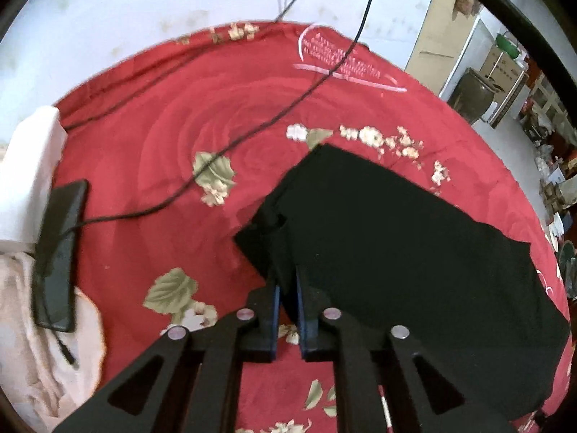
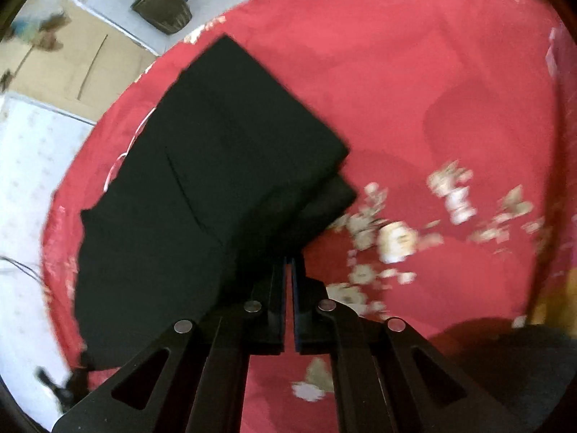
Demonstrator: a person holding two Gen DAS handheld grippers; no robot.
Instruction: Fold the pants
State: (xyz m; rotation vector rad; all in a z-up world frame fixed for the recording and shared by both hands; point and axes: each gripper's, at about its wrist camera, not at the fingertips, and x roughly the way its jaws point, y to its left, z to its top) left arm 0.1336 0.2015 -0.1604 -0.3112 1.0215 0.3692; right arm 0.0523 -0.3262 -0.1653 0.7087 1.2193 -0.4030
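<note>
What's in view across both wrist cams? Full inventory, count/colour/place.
pants: 1, black, partly folded, on the bedspread, pinched at the near edge by both grippers
bedspread: 1, red with cream flowers and green leaves, covers the surface
cable: 1, black, runs across the bedspread to the phone-like slab
flat dark slab: 1, black, probably a phone, left edge
white block: 1, white, left edge behind the slab
pale cloth: 1, cream-pink, crumpled, lower left
cardboard boxes: several, brown, background right
left hand-held gripper: 1, black with blue pads, closed on the pants
right hand-held gripper: 1, black, closed on the pants edge
</note>
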